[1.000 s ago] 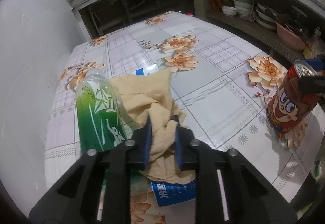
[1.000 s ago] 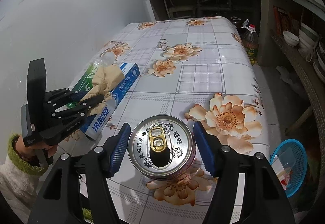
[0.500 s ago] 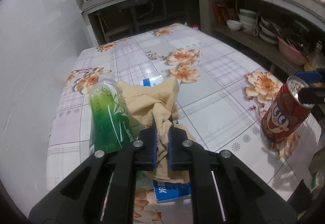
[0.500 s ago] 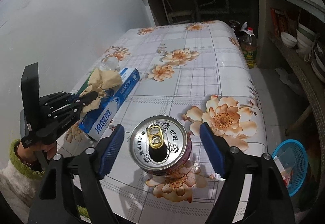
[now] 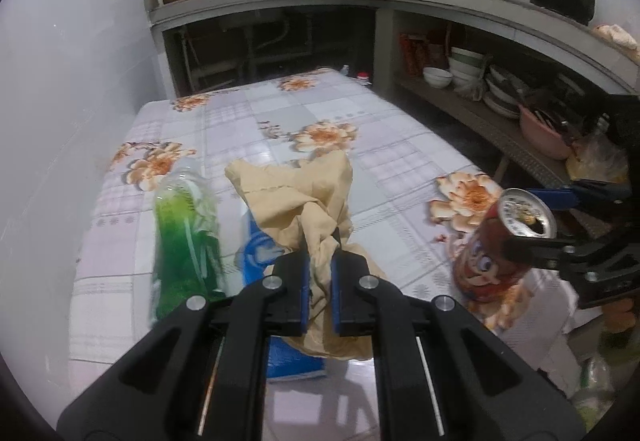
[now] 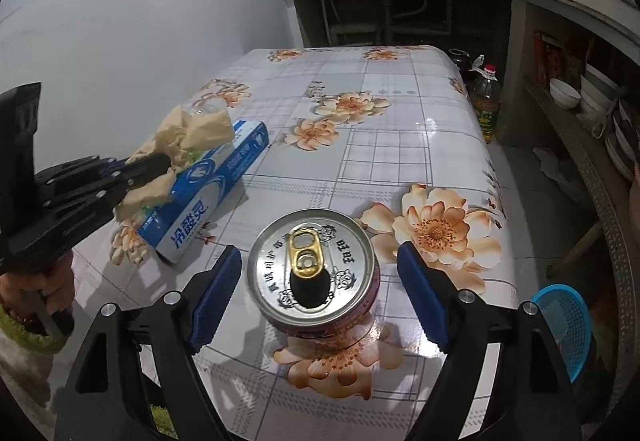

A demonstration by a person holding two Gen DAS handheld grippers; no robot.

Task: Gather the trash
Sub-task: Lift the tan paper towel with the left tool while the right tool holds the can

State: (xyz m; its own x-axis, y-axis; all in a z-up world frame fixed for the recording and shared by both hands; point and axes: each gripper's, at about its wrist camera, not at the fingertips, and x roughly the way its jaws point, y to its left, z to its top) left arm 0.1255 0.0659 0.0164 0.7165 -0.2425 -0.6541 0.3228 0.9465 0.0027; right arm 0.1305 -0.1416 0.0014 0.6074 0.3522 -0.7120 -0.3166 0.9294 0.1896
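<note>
Left tongs [image 5: 320, 281] clenched on crumpled beige paper [image 5: 304, 197], lifted over the blue box [image 6: 208, 197]. Right tongs [image 6: 320, 293], just widened, released astride the upright can [image 6: 312, 269] on the tabletop [image 6: 400, 145].

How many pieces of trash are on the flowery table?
4: crumpled paper pinched in the left gripper, green bottle beside it, blue box underneath, and a can between the right gripper's open jaws.
</note>
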